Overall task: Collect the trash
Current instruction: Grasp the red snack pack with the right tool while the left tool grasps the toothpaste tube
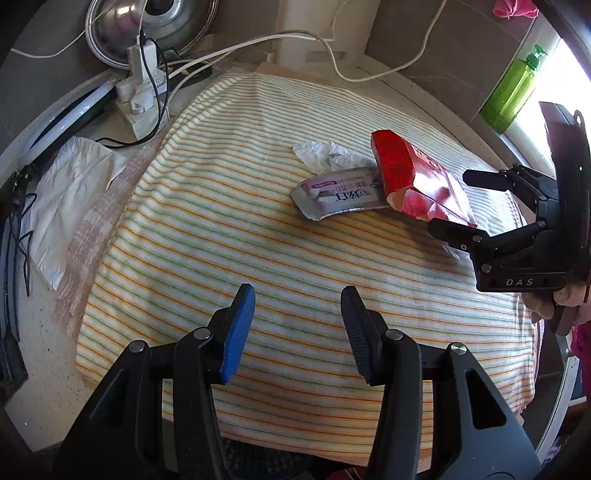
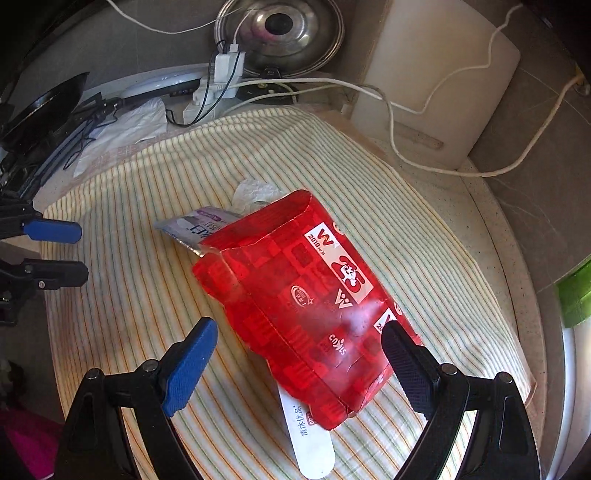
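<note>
A red carton [image 2: 295, 295] lies flattened on the striped cloth [image 2: 129, 314], and a white printed strip [image 2: 310, 439] sticks out from under its near end. Behind it lie a silver and purple wrapper [image 2: 195, 229] and crumpled white paper [image 2: 255, 194]. My right gripper [image 2: 299, 350] hangs open just over the carton's near end, its black finger at the carton's right edge, its blue pad well clear. In the left wrist view the carton [image 1: 406, 173], wrapper [image 1: 340, 195] and paper [image 1: 321, 155] sit far right. My left gripper [image 1: 297, 325] is open over bare cloth, holding nothing.
A power strip [image 1: 142, 88] with plugs and cables, a steel pot lid [image 2: 280, 33] and a white board [image 2: 436, 74] stand along the back. A white tissue [image 1: 70, 195] lies left of the cloth. A green bottle [image 1: 513, 88] stands at the right.
</note>
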Demonstrator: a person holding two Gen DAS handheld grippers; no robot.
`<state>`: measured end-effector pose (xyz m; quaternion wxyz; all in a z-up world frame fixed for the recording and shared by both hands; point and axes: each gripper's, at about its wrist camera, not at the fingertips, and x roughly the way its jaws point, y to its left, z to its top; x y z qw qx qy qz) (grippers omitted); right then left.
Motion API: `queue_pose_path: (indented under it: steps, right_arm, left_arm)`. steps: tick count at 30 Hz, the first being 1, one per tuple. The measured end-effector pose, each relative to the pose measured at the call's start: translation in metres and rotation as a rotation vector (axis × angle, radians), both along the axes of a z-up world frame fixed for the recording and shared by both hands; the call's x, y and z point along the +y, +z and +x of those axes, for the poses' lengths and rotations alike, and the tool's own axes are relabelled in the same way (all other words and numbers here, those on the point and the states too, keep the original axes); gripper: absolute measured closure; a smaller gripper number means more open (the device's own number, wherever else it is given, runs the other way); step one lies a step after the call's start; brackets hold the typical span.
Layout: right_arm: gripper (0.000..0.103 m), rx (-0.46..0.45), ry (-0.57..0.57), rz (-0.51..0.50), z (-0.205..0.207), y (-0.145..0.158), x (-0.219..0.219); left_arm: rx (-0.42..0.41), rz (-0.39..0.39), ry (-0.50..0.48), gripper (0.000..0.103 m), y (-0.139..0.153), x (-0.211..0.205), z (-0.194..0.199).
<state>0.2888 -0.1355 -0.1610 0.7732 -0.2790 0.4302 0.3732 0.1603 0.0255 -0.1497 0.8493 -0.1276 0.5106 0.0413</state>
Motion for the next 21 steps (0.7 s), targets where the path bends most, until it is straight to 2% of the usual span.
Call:
queue_pose_path:
  steps: [6,9,11,14,16,18,21]
  right_arm:
    - [0.014,0.118,-0.078,0.075,0.032,0.001,-0.013]
    - [0.016,0.155,-0.122,0.098,0.047,0.001,-0.02]
    - [0.017,0.192,-0.088,0.142,0.048,0.006,-0.022]
    - [0.01,0.133,0.0,0.104,0.033,0.012,-0.017]
    - [0.01,0.076,0.063,0.046,0.02,0.01,-0.008]
    - [0.01,0.062,0.12,0.009,0.011,0.004,0.002]
    - [0.01,0.049,0.12,-0.023,0.012,-0.005,0.014]
  left_arm:
    - [-0.024,0.077,-0.091,0.054,0.013,-0.011,0.024]
    - [-0.022,0.072,-0.097,0.054,0.015,-0.008,0.037]
    - [-0.024,0.065,-0.082,0.054,0.015,-0.004,0.042]
    - [-0.026,0.053,-0.07,0.054,0.015,0.002,0.047]
    - [-0.022,0.044,-0.061,0.054,0.014,0.004,0.049]
    - [-0.019,0.036,-0.05,0.054,0.012,0.007,0.05]
    - [-0.018,0.026,-0.042,0.054,0.011,0.01,0.05]
